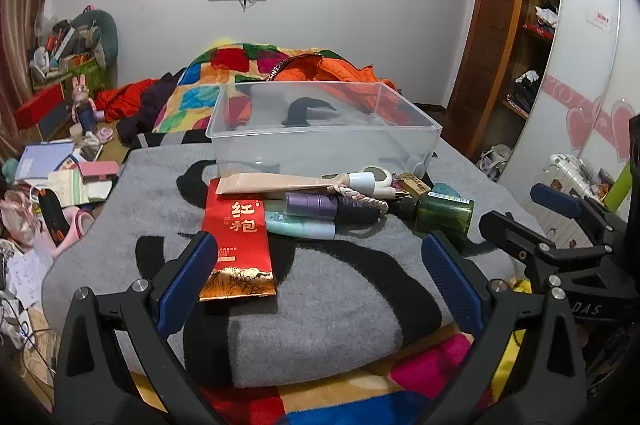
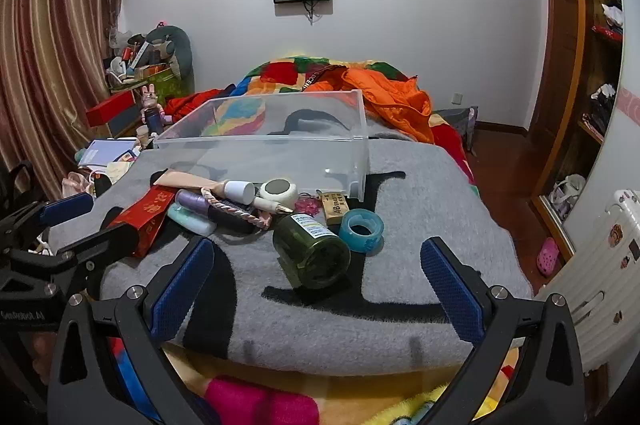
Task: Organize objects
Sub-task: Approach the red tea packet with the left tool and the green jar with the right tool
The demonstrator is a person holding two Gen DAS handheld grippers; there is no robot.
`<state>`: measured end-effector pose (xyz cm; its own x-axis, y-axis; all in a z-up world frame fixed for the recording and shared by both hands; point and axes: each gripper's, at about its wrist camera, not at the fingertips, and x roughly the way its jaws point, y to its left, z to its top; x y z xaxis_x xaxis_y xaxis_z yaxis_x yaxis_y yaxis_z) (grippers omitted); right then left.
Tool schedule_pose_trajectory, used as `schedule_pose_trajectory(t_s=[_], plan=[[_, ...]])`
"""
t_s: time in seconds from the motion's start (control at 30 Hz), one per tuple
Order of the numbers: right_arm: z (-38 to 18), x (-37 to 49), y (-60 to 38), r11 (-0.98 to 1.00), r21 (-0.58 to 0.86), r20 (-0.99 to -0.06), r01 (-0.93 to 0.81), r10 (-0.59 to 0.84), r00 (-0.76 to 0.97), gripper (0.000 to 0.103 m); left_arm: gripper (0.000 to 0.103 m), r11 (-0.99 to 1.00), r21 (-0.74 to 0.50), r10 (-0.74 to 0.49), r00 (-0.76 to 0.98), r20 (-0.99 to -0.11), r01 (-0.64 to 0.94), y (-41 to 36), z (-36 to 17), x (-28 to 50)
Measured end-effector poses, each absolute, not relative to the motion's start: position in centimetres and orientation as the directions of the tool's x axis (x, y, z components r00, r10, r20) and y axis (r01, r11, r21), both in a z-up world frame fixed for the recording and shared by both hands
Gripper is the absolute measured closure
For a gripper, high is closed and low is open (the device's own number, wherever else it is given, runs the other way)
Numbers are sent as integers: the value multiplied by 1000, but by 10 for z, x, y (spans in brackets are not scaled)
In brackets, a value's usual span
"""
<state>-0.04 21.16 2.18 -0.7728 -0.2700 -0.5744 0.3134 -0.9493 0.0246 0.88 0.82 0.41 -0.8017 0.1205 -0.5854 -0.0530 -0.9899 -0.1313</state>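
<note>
A clear bin [image 1: 320, 129] sits empty on a grey blanket [image 1: 340, 297] spread over the bed, its long axis running left to right, open side up. Just near of it lies a tight heap of small things.

At the left of the heap a red packet [image 1: 238, 245] lies flat, its long axis running near to far, with its gold end toward the left claw [image 1: 316, 265]. Across its far end rests a beige tube [image 1: 276, 183], lying left to right with its white cap [image 2: 239, 191] at the right. A purple bottle [image 1: 312, 205] and a mint tube [image 1: 300, 225] lie side by side, also left to right, and a braided band [image 2: 236, 207] is draped over them. A white round case [image 2: 278, 191] sits just beside the bin's near wall.

At the right, a green jar [image 2: 314, 251] lies on its side, base toward the right claw [image 2: 318, 279], neck pointing far and left into the heap. A blue tape roll [image 2: 362, 227] lies flat, touching the jar on its right; a wooden tag [image 2: 334, 205] lies between the roll and the bin.

Both claws hang released, fingers spread wide with nothing between them, near of the heap above the blanket. The heap stands between them and the bin.

Behind the bin, an orange jacket [image 2: 384, 97] and a patchwork quilt [image 1: 192, 97] are bunched up; clutter covers the floor at left
</note>
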Motion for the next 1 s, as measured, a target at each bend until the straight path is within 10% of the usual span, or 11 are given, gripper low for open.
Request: schedule_pose_trajectory(t_s=[1.0], plan=[[25,3,210,-940,57,-586,338,-305,-750,0,0,-990,-133,112,-789,-604,-39,7,4,12]])
